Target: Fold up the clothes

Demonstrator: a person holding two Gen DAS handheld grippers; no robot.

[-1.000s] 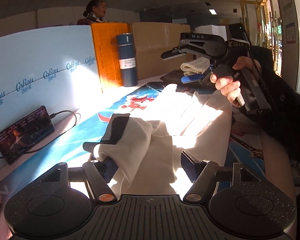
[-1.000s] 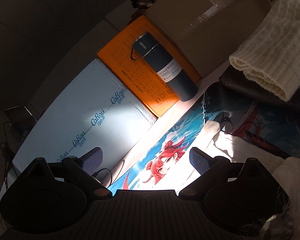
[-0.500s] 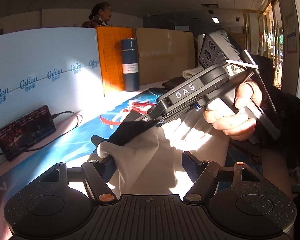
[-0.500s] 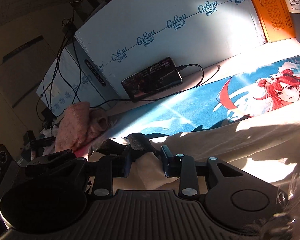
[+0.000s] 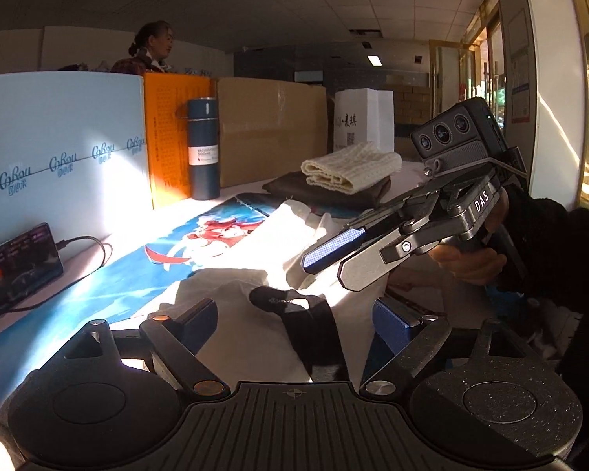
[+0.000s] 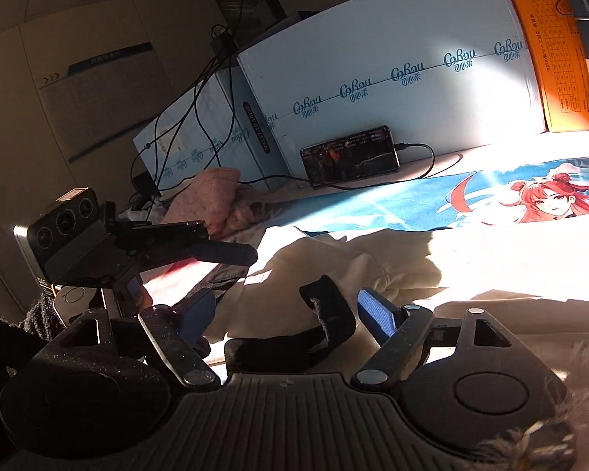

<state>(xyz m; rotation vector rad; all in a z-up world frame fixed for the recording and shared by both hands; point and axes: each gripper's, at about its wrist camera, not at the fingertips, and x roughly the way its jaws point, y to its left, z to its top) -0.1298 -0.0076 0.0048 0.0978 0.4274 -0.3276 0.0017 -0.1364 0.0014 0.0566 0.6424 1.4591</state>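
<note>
A: Where is the cream cotton garment with black trim (image 5: 255, 337) lying?

B: Spread across the blue printed anime mat (image 6: 432, 200) on the worktop; its bunched end with the black strap (image 6: 326, 306) sits between both tools, at six o'clock in each wrist view.

A: And the left tongs (image 5: 294, 322)?

B: Released; fingers wide apart, straddling the strap without pinching it.

A: The right tongs (image 6: 286, 310)?

B: Also released; the strap curls up between the blue pads (image 6: 377, 310), apparently gripped by neither, though shadow hides the left one.

A: What could go wrong from here?

B: Both tools crowd the same patch, the right one hanging at three o'clock in the left view; closing together, they might knock fingers or pinch only the thin strap, so the body cloth would sag and the fold come out crooked; hard sunlight and deep shadow hide the fabric's edges too.

A: Anything nearby at risk?

B: The folded cream knit (image 5: 349, 168) on a dark brown garment (image 5: 294, 192) at twelve o'clock; a wide sweep could drag them.
</note>
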